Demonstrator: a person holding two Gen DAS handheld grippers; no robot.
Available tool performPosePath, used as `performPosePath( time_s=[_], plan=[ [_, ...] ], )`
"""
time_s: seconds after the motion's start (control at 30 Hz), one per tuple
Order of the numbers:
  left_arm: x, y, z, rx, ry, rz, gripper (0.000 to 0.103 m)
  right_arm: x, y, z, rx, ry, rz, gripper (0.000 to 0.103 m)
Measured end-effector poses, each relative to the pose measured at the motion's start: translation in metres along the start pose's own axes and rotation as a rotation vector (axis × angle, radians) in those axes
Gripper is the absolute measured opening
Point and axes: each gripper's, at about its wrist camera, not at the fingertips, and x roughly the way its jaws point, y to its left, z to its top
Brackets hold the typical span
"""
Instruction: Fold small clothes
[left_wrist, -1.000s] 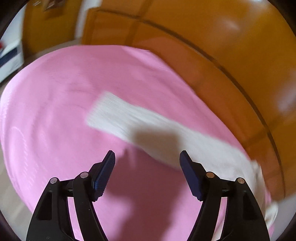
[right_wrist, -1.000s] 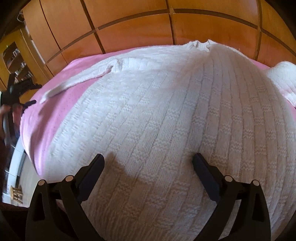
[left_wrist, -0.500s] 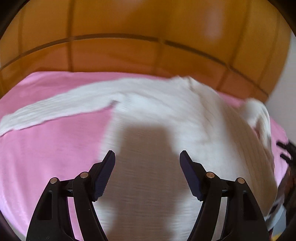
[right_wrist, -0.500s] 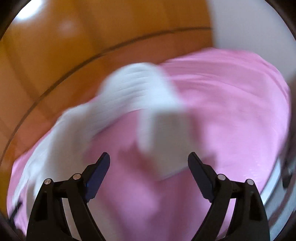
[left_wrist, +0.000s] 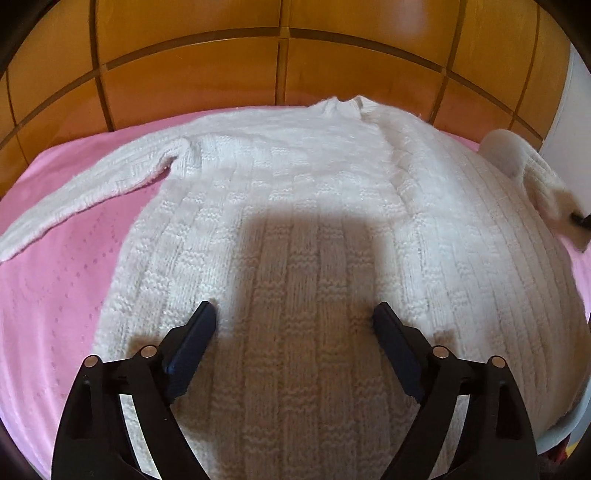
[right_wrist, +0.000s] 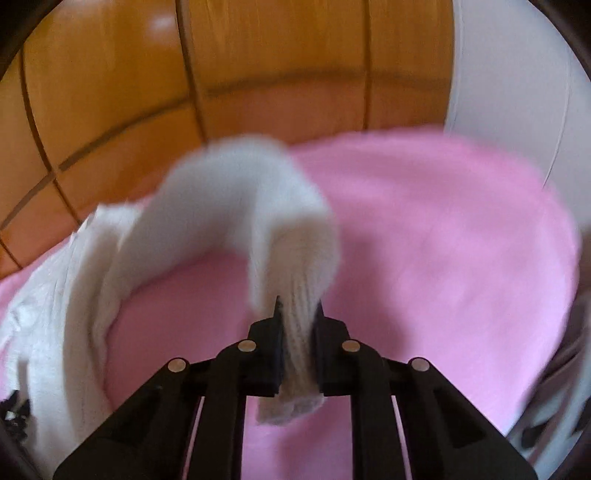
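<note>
Right, left wrist view first: my left gripper (left_wrist: 293, 317) is hovering low over the white sweater (left_wrist: 295, 206), jaws having just been spreading and now standing wide apart, with nothing pinched; only knit lying flat below them. The sweater is lying face-flat on the pink bedspread (left_wrist: 62, 266), collar toward the wooden headboard (left_wrist: 192, 70), one sleeve (left_wrist: 85, 184) stretching out flat to the left. Chunky cable and basket-weave knit, thick, soft, a little fuzzy. At the far right edge the other sleeve is rising off the bed, blurred.

Right wrist view: my right gripper (right_wrist: 297, 314) is clamping the cuff of that sleeve (right_wrist: 255, 206), jaws having just been closing, pads now pressing on the ribbed knit with a stub of cuff poking out behind them. The sleeve is arching up in a loop from the body at the left. Picture is smeared, so I'm not reading finer detail.

Risks, as I'm judging them:
- Grip is sitting only on the cuff end; stretchy rib could be slipping out under a fast pull.
- Heavy knit dragging on the smooth spread could be shifting the whole body and skewing the fold, since the left tongs aren't pinning anything.
- Sleeve could be landing twisted or bunched rather than flat across the chest.
</note>
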Motion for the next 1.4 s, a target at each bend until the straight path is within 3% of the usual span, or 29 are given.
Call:
performPosePath(
  time_s=[0.1,0.17,0.27,0.37,0.43,0.57,0.6,0.67,0.73,0.87,0.97,1.0,1.13,1.2,1.3,1.4],
  plan=[
    [-0.001,-0.003,-0.001,-0.003,-0.004,0.008,0.089,-0.022,-0.023,0.038,-0.065,-0.117,-0.168,0.012],
    [0.001,-0.002,0.0,-0.01,-0.005,0.008,0.09,-0.025,-0.037,0.059,-0.083,-0.148,-0.259,0.011],
    [0.004,-0.003,0.0,-0.011,-0.006,0.01,0.09,-0.012,-0.063,0.094,-0.088,-0.153,-0.381,0.011],
    [0.004,-0.003,0.0,-0.012,-0.002,0.009,0.092,0.015,-0.084,0.119,-0.161,-0.139,-0.567,0.011],
    [0.005,-0.003,0.0,-0.014,0.001,0.008,0.092,0.048,-0.101,0.121,-0.225,-0.081,-0.691,0.01],
    [0.007,-0.002,0.002,-0.008,0.005,0.013,0.094,0.083,-0.132,0.109,-0.13,0.029,-0.658,0.015],
    [0.007,-0.002,0.002,-0.008,0.007,0.013,0.094,0.087,-0.135,0.104,-0.08,0.039,-0.619,0.019],
    [0.007,-0.002,0.003,-0.007,0.01,0.011,0.095,0.087,-0.132,0.096,-0.009,0.029,-0.574,0.054],
    [0.006,-0.001,0.003,-0.005,0.012,0.009,0.095,0.073,-0.115,0.084,0.021,-0.013,-0.521,0.065],
    [-0.002,0.003,0.007,-0.005,0.025,0.008,0.094,0.052,-0.069,0.065,0.03,-0.046,-0.319,0.066],
    [-0.025,0.024,0.007,-0.049,-0.015,0.052,0.094,0.03,-0.043,0.039,0.088,0.032,0.051,0.065],
    [-0.031,0.031,0.007,-0.069,-0.021,0.059,0.094,0.025,-0.029,0.027,0.109,0.081,0.194,0.065],
    [-0.056,0.079,-0.004,-0.194,-0.027,0.077,0.094,0.025,0.019,-0.026,0.207,0.316,0.634,0.064],
    [-0.065,0.102,-0.016,-0.248,-0.01,0.058,0.094,0.024,0.036,-0.052,0.209,0.406,0.732,0.065],
    [-0.071,0.124,-0.038,-0.306,0.04,-0.035,0.092,0.008,0.05,-0.09,0.241,0.506,0.848,0.065],
    [-0.069,0.126,-0.056,-0.316,0.096,-0.112,0.075,-0.007,0.053,-0.113,0.257,0.556,0.91,0.065]
  ],
)
